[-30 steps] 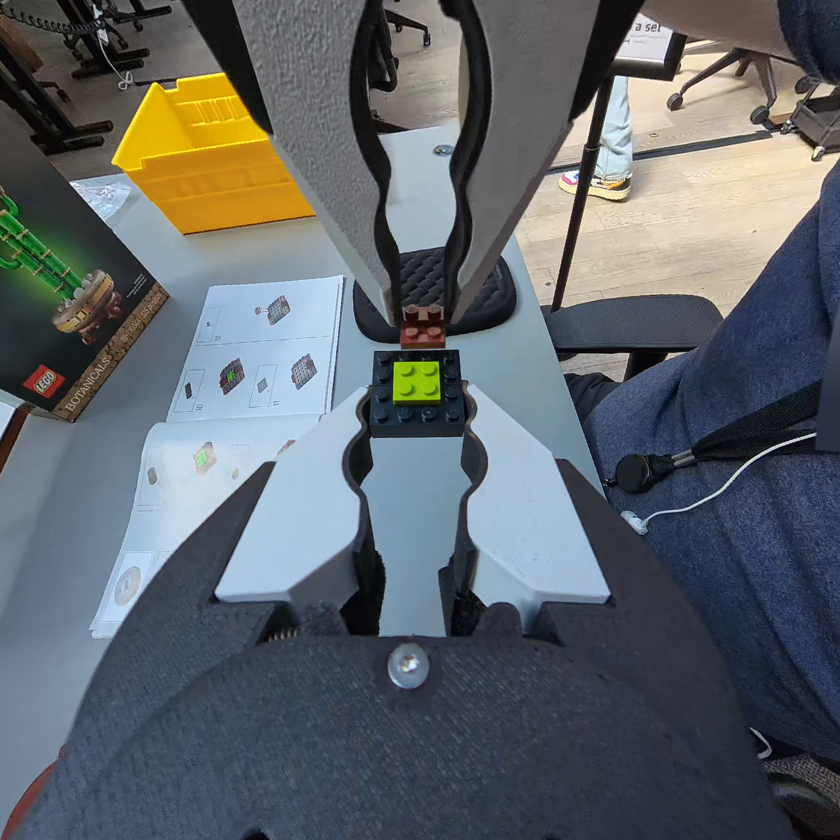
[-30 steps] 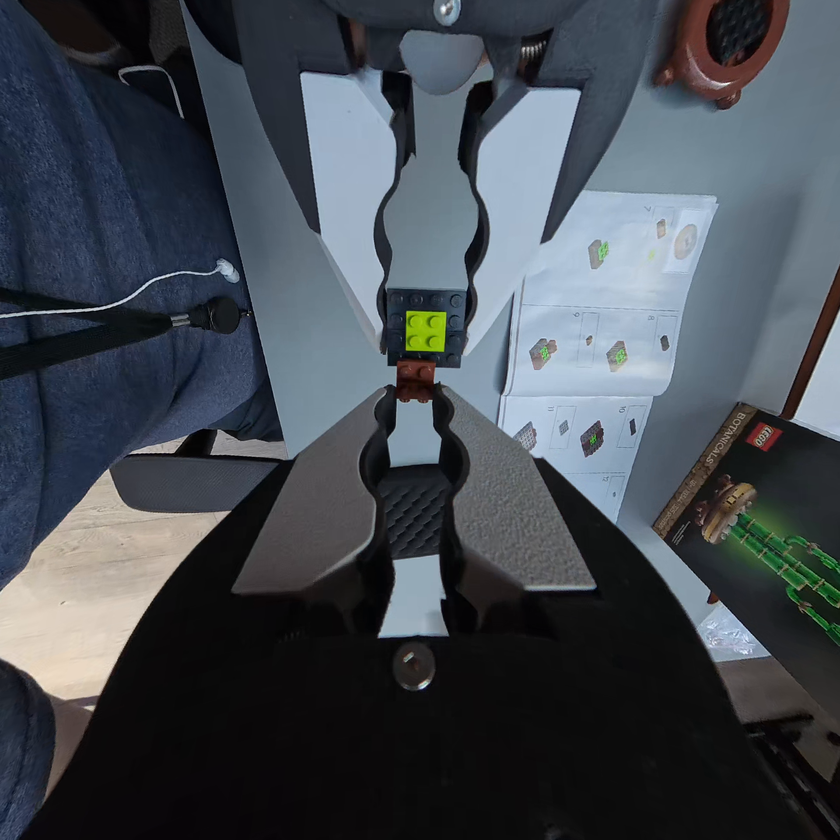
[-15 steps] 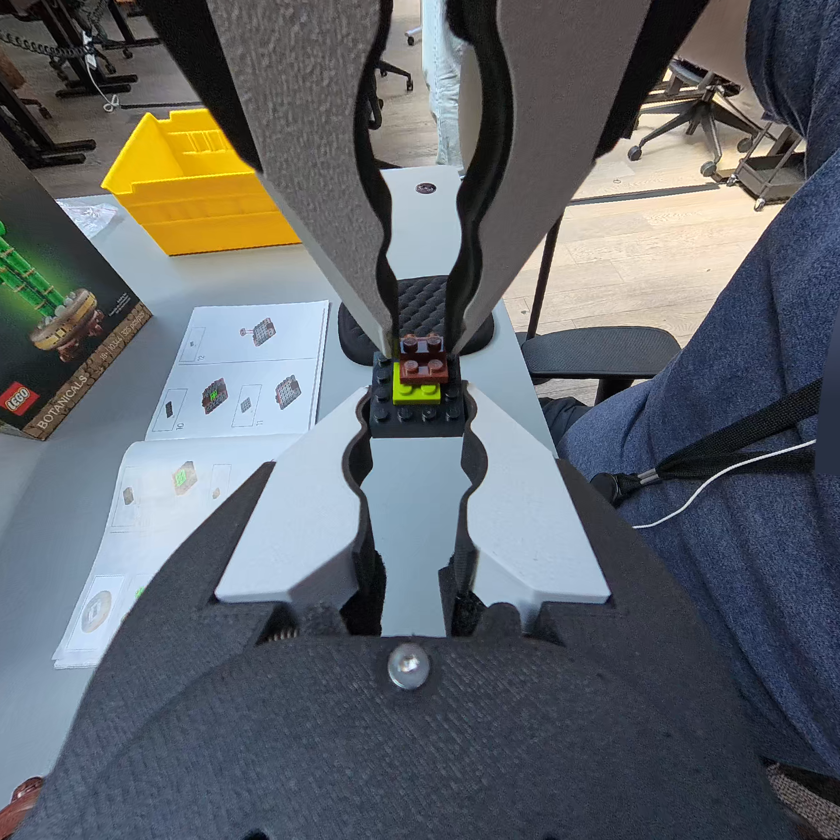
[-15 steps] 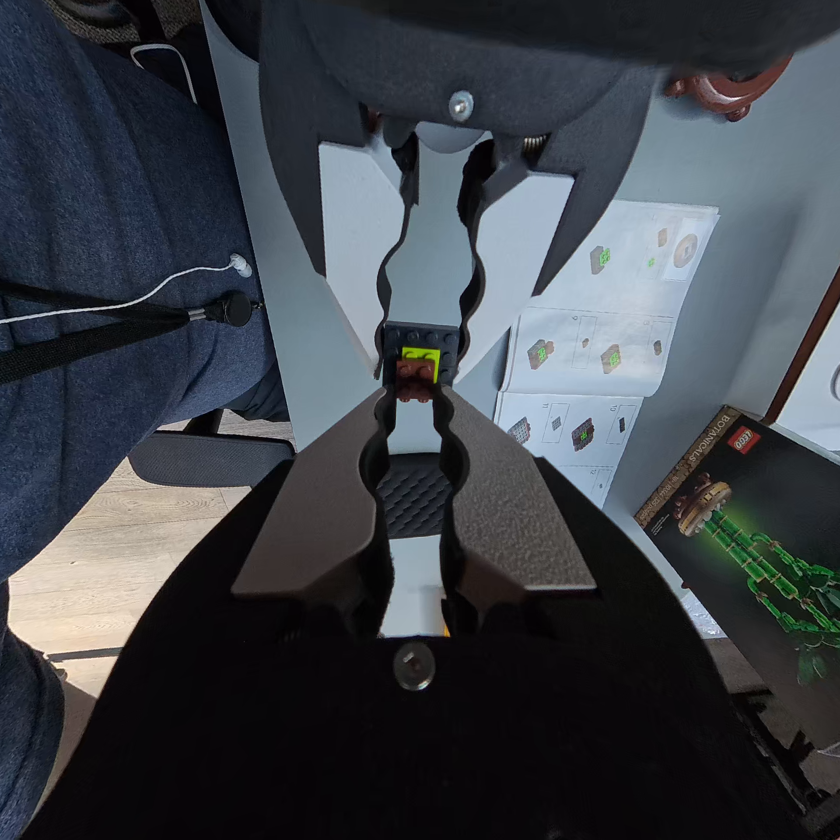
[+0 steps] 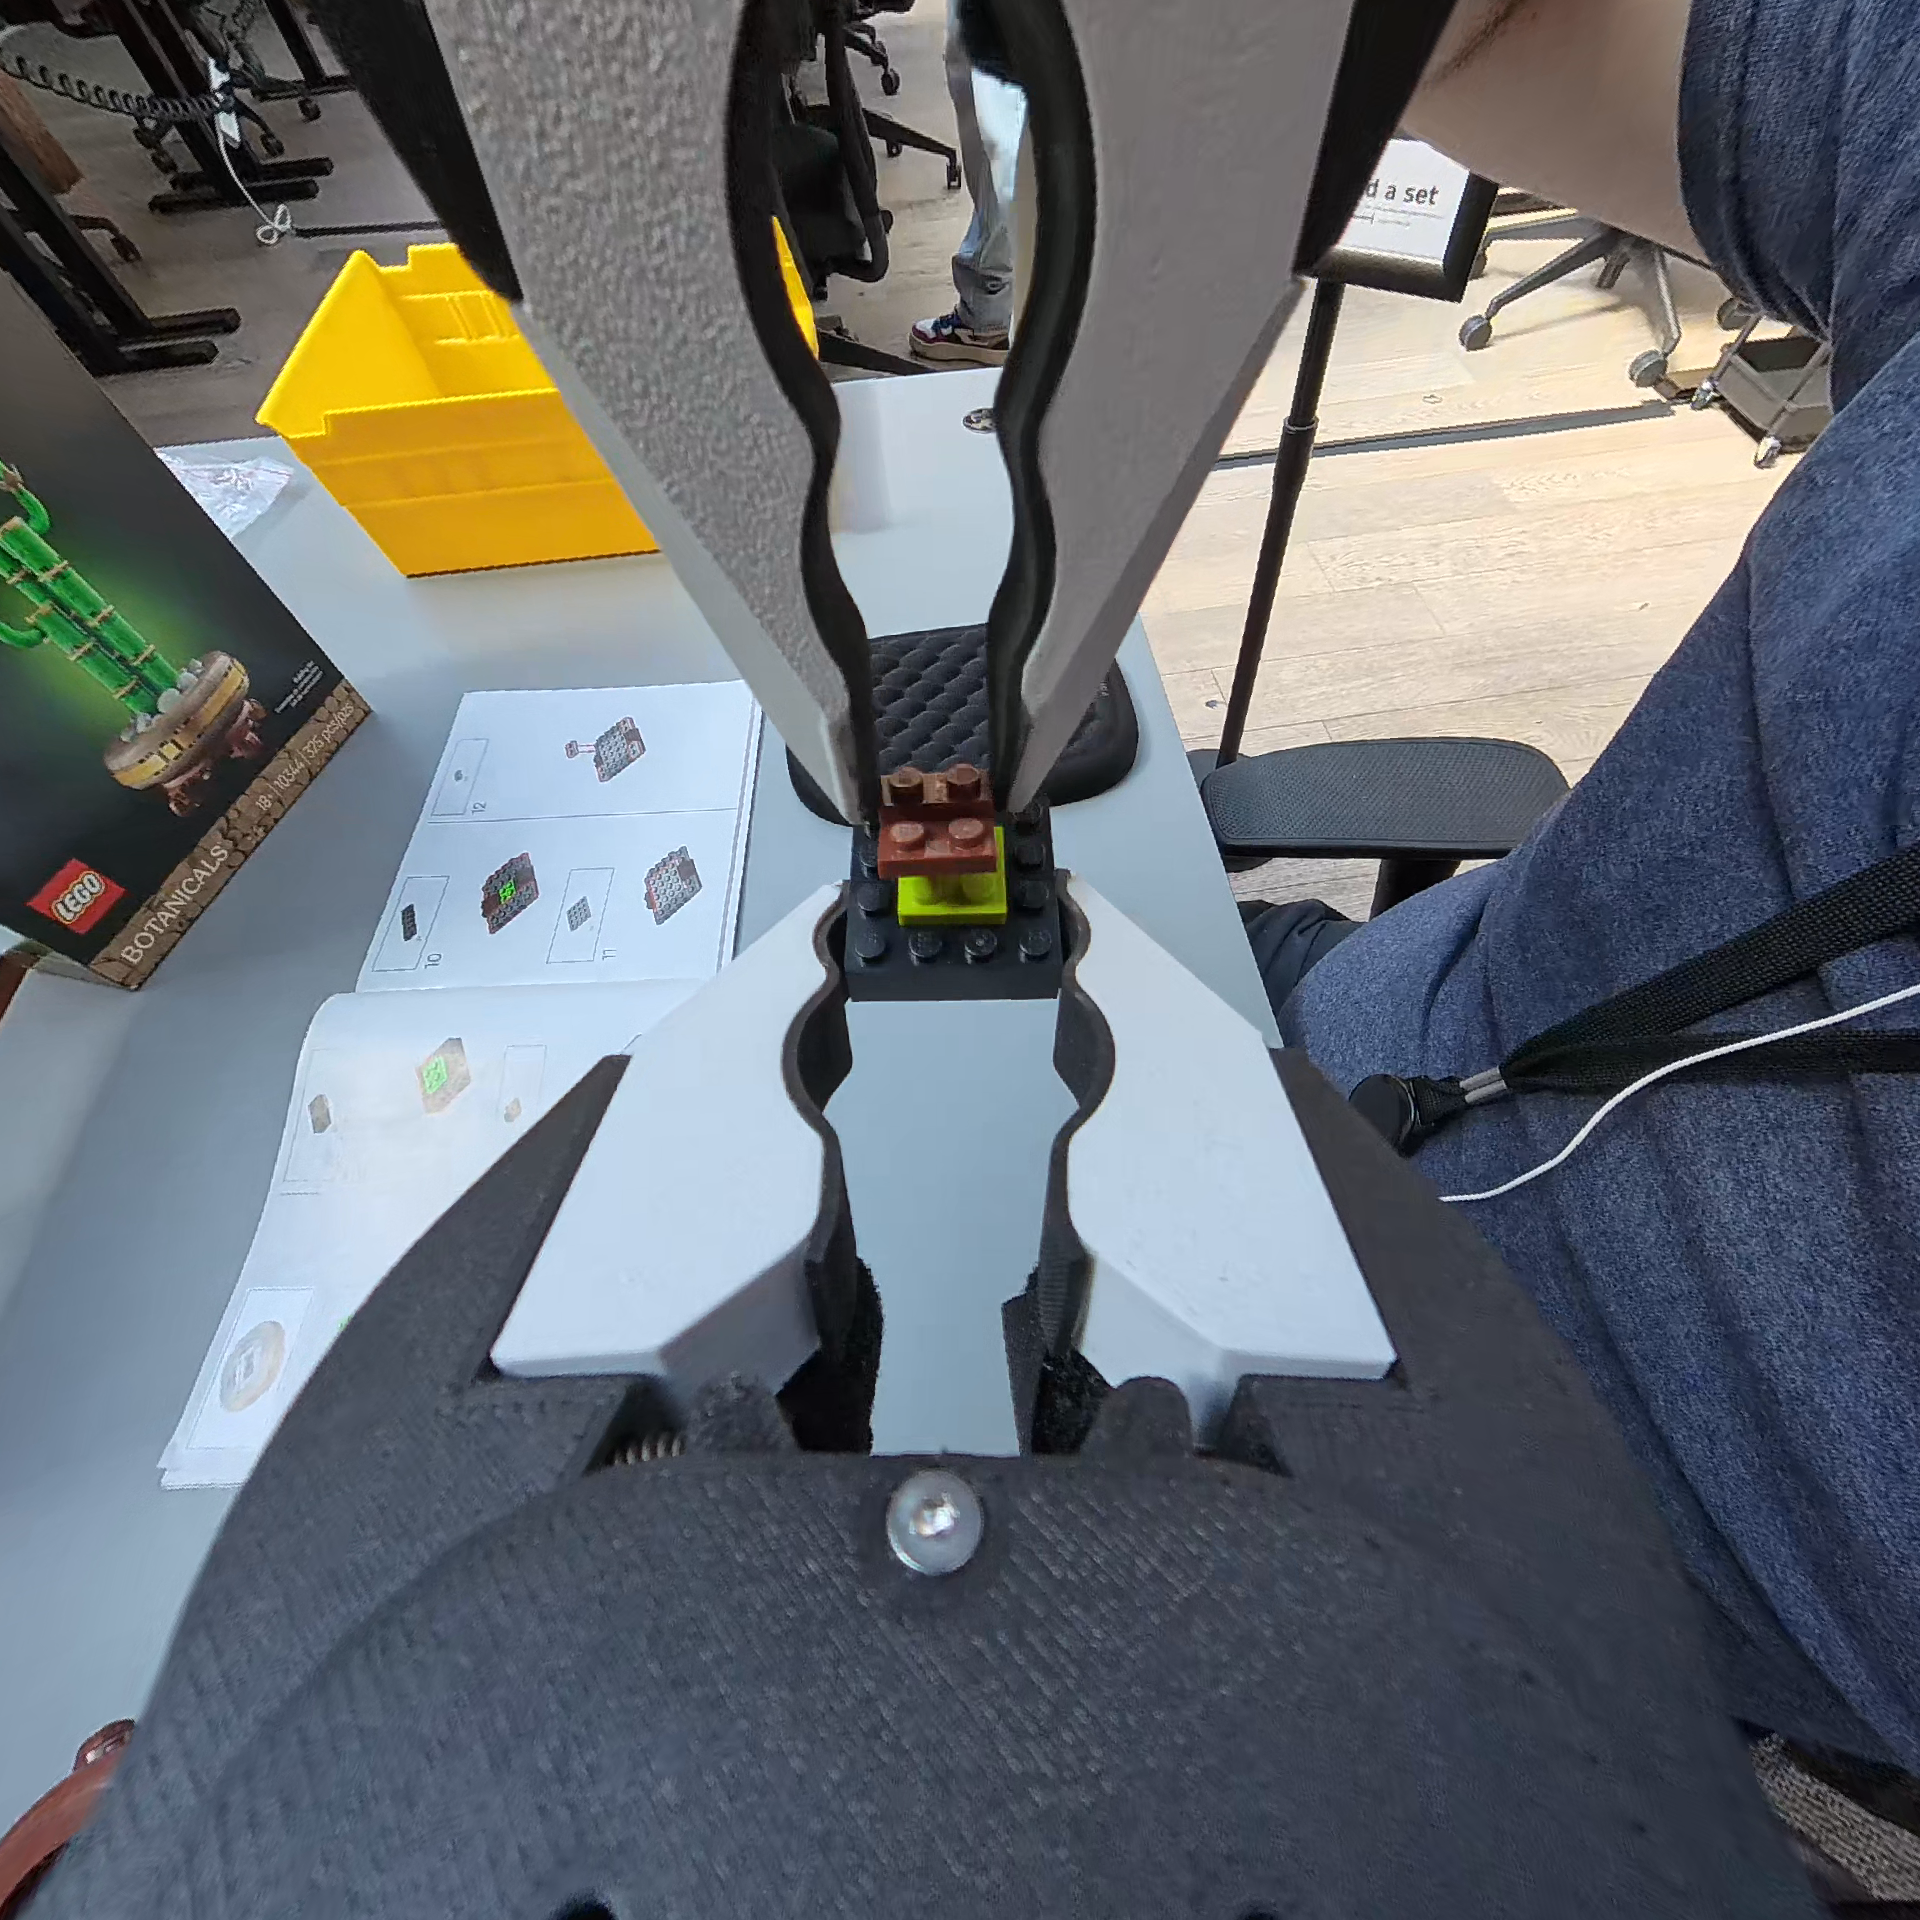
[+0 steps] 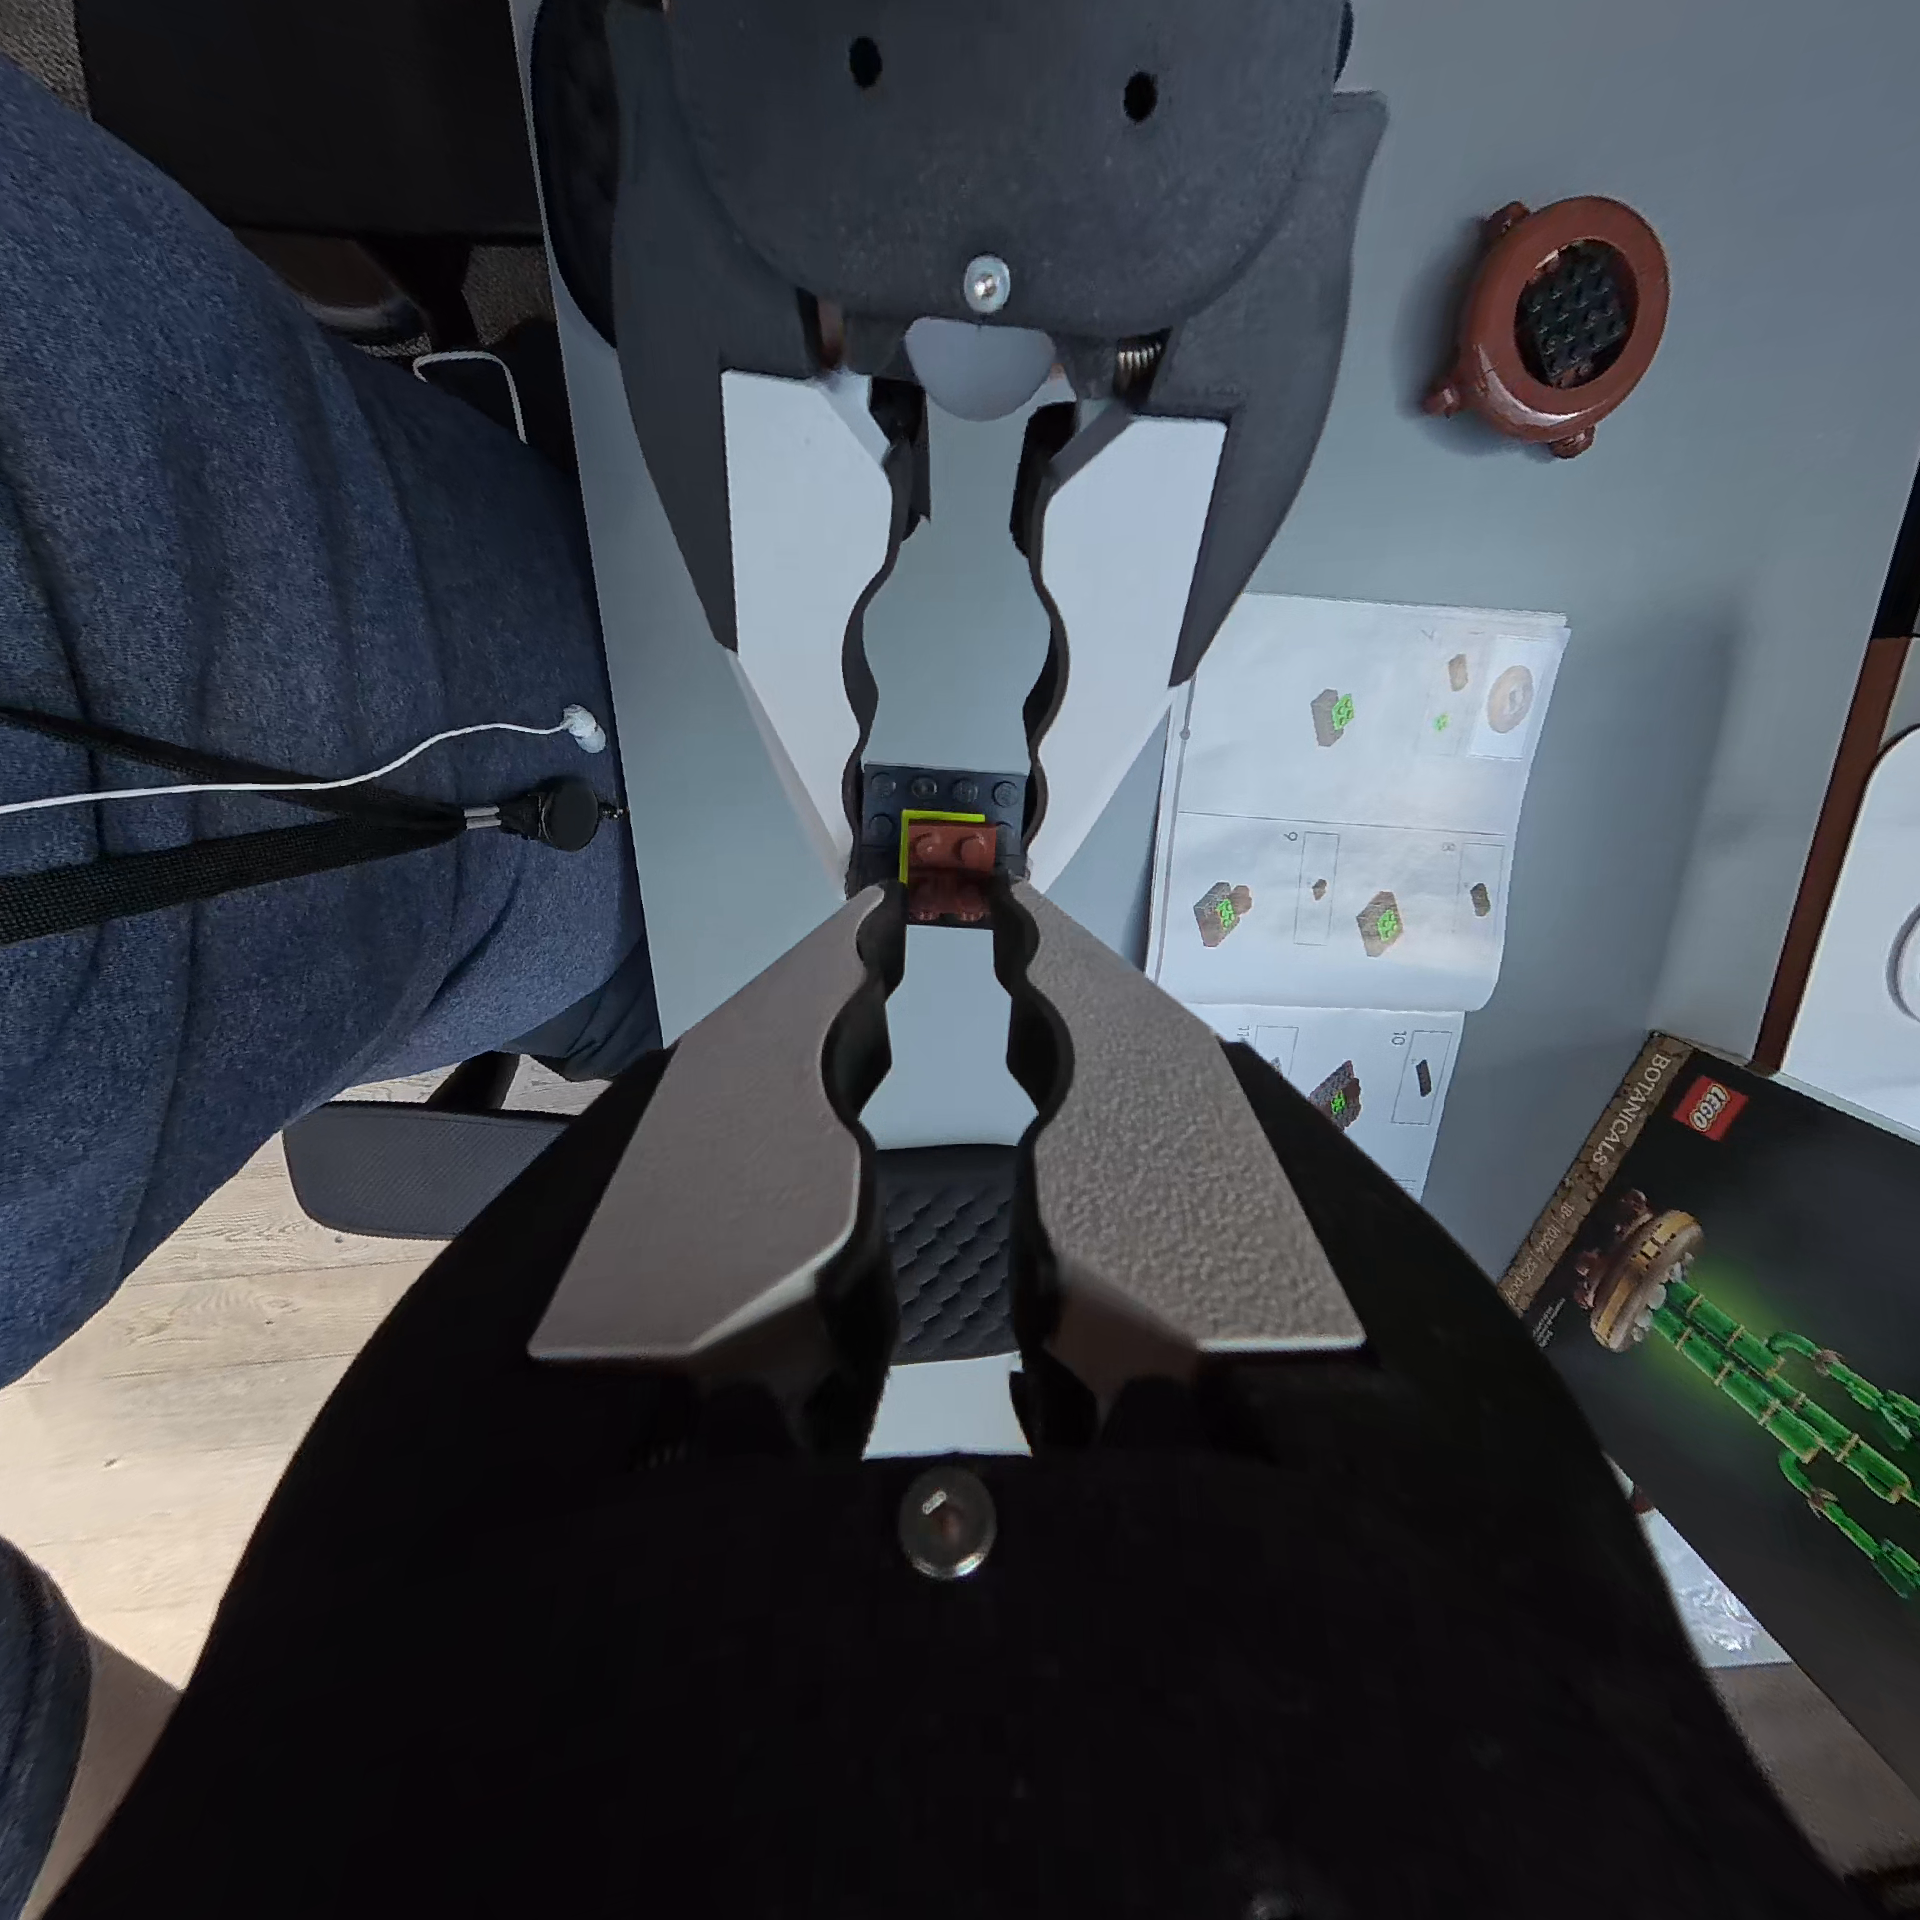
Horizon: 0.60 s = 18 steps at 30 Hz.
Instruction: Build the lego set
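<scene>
My left gripper [image 5: 954, 940] is shut on a black studded plate [image 5: 951, 951] that carries a lime 2x2 piece [image 5: 953, 902]. My right gripper [image 6: 943, 896] is shut on a small reddish-brown piece [image 6: 948, 871] and holds it over the lime piece [image 6: 914, 826], tip to tip with the left gripper. In the left wrist view the brown piece [image 5: 935, 826] sits over the lime studs, and I cannot tell whether it is pressed down. The black plate [image 6: 940, 795] also shows in the right wrist view between the left fingers.
An open instruction booklet [image 5: 520, 862] lies on the grey table [image 5: 208, 1039]. The set's box [image 5: 125, 727] stands to one side. A yellow bin [image 5: 447, 436] is at the far edge. A brown round base [image 6: 1553, 322] lies on the table. A person's blue-clothed body [image 5: 1714, 1039] is beside the table. My left and right fingertips are right by each other.
My right gripper has brought the brown piece from beyond the plate's far edge to over the lime piece. The left gripper keeps holding the black plate.
</scene>
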Tool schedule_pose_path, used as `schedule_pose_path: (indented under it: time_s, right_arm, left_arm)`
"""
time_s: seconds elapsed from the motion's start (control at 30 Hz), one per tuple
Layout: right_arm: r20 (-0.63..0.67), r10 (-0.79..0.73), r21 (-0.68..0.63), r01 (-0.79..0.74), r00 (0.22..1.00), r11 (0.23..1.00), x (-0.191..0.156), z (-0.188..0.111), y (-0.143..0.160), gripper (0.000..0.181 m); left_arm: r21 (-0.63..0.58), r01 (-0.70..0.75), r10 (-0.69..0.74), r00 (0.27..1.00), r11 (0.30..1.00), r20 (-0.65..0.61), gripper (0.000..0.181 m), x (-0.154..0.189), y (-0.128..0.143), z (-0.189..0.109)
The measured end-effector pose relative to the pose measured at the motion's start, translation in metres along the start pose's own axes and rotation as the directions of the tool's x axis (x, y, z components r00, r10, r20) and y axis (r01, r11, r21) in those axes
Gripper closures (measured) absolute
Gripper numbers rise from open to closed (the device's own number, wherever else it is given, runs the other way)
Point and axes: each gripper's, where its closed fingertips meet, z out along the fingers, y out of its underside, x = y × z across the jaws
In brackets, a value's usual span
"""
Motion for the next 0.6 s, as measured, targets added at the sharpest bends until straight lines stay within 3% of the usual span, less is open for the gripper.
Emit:
schedule_pose_path:
  time_s: [0.4,0.6]
  right_arm:
    - [0.001,-0.011,0.028,0.011,1.000,1.000,0.0001,0.0026,0.0036,0.159]
    - [0.027,-0.010,0.113,0.007,1.000,0.994,-0.0036,-0.0004,-0.0022,0.158]
  left_arm:
    - [-0.010,0.000,0.000,1.000,1.000,0.005,0.147,0.0004,-0.0023,0.0011]
    - [0.010,-0.006,0.006,1.000,1.000,0.005,0.147,0.0022,-0.0060,0.0002]
